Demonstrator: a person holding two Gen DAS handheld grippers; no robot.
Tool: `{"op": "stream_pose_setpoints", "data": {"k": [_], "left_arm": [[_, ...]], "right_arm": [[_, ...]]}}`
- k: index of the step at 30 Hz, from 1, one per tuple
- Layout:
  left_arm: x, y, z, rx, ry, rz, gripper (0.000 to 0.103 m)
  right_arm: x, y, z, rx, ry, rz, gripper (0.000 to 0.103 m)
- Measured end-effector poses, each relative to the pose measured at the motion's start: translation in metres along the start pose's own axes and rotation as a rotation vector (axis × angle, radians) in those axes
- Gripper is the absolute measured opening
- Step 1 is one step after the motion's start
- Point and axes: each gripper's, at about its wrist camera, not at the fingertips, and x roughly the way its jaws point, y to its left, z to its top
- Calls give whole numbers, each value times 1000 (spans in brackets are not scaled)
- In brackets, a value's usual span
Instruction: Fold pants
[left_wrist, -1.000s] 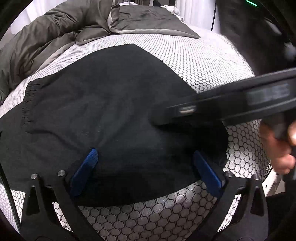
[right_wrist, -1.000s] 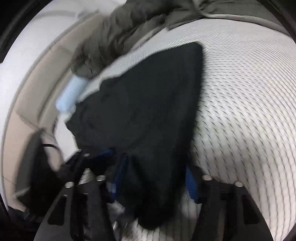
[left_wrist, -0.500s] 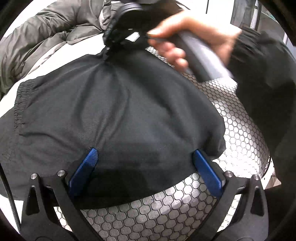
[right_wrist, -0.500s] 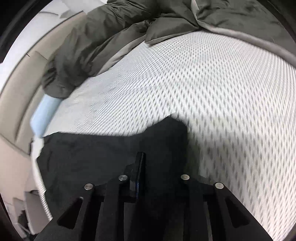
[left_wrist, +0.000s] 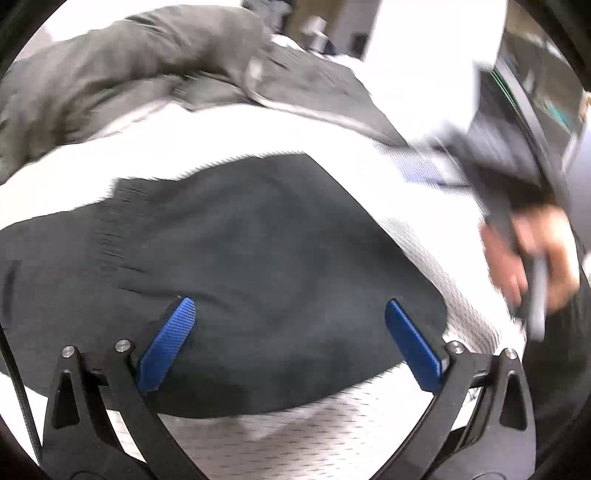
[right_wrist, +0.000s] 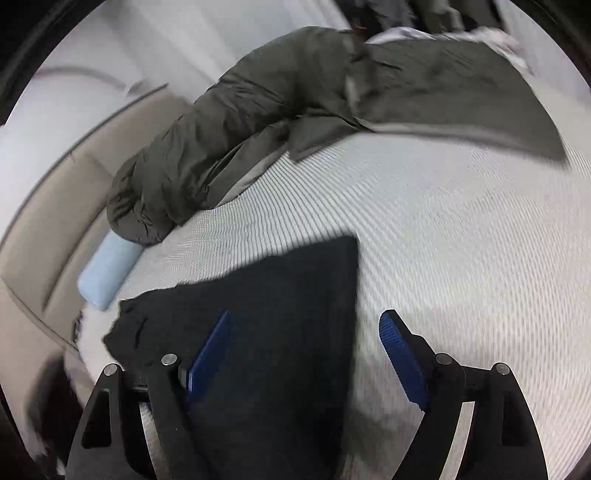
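On the bed (right_wrist: 461, 229), near its front edge, the black pants (left_wrist: 258, 258) lie as a compact dark shape, flat against the white mesh cover. Their gathered waistband shows at the left of the left wrist view, and a clean straight edge runs up to a corner in the right wrist view, so at least one fold seems to be in place. Whether another fold is due, or only smoothing, I cannot tell from these blurred pictures; the bundle looks fairly neat, so the task seems well along.

Both tools are empty. The left gripper (left_wrist: 290, 345) hovers over the near part of the pants, its blue pads set wide apart with cloth visible between them but nothing pinched. The right gripper (right_wrist: 306, 360) also stands wide; its left pad is over the pants and its right pad over bare cover. In the left wrist view the right hand (left_wrist: 532, 254) shows as a blur at the right, off the fabric.

Behind the pants a rumpled olive-grey duvet (right_wrist: 295, 110) is heaped across the far side of the bed. A pale blue roll (right_wrist: 107, 273) rests at the left edge beside a beige headboard (right_wrist: 48, 206). Beyond that the room is too smeared to make out.
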Motion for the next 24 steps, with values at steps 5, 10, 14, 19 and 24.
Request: {"op": "stream_pose_setpoints", "data": {"k": [5,10,14,19,24], "left_arm": [[-13,80,10,-184,-67,146,102],[-18,132,-1,-289,-66,214,102],[-20,148,-8,-287,-67,267,102],[-23,117,-10,-142,-94,263,102],[14,60,-2,73,-33,77,98]], "right_arm": [[28,-1,-54,33,107,9,80],[62,-3,-49,5,158,29,17],[57,0,-35,-60,136,-91,33],[21,21,-45,-132,23,-215,48],[11,73,-75,-277,-27,-115,48]]}}
